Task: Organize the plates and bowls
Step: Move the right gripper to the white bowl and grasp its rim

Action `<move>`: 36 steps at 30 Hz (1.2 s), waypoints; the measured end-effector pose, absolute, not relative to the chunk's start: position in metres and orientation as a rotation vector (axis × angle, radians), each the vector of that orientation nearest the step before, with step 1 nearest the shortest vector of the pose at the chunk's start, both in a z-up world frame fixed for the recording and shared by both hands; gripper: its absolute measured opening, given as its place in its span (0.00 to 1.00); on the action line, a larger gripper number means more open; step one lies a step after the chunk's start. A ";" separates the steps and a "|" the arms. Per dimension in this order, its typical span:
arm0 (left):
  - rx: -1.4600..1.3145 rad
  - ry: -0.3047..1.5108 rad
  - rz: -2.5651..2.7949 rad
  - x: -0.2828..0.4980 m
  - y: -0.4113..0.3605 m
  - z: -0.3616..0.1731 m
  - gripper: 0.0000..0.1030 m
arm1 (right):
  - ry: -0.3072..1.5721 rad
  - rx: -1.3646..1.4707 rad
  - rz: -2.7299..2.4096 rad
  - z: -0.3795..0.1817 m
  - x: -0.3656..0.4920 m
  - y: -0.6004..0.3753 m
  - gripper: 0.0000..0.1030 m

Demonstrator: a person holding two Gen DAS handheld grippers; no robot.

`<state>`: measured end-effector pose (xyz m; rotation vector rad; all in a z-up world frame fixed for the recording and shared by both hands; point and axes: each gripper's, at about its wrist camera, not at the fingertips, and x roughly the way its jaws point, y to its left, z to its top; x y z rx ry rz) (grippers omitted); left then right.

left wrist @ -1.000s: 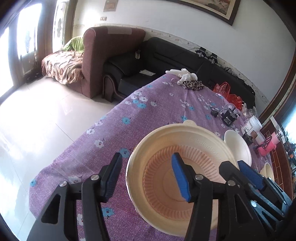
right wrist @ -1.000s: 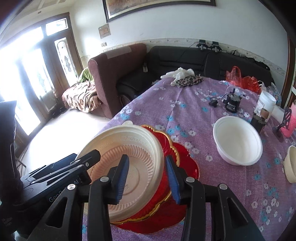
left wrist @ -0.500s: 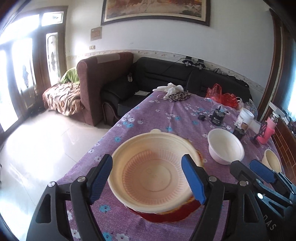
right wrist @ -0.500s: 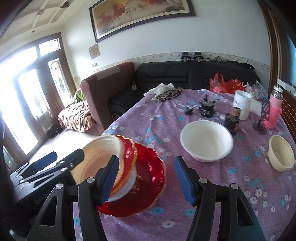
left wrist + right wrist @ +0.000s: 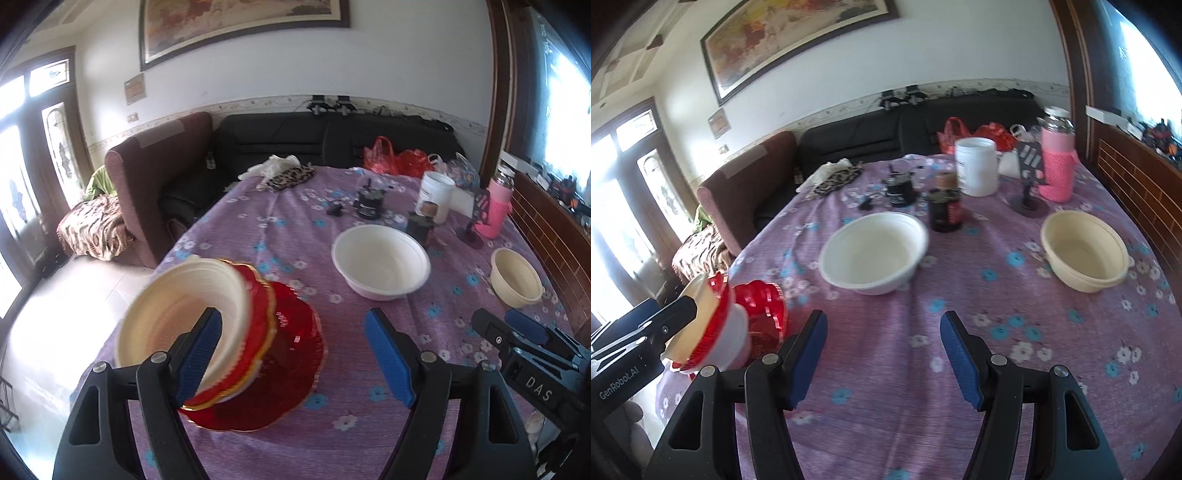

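My left wrist camera looks forward along its two blue fingers (image 5: pixel 199 350) from the near end of the desk (image 5: pixel 258 229), angled down its length toward the black sofa (image 5: pixel 332 136) and the painting (image 5: pixel 240 26) on the far wall. My right wrist camera sits further right and closer in, facing the same way. Both views share the white bowl (image 5: pixel 380 262) (image 5: pixel 873 258), the cream bowl (image 5: pixel 516 277) (image 5: pixel 1084 254), the pink bottle (image 5: pixel 496 206) (image 5: pixel 1057 162) and each other's gripper at the frame edge

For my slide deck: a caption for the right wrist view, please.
Open right claw hovers over the purple floral tablecloth, facing a white round bowl and a cream plastic bowl.
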<state>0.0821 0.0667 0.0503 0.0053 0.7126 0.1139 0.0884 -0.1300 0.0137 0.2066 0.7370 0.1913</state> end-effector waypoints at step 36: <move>-0.227 0.977 0.242 0.302 0.045 -0.050 0.77 | 0.950 0.467 0.254 -0.070 0.261 -0.150 0.66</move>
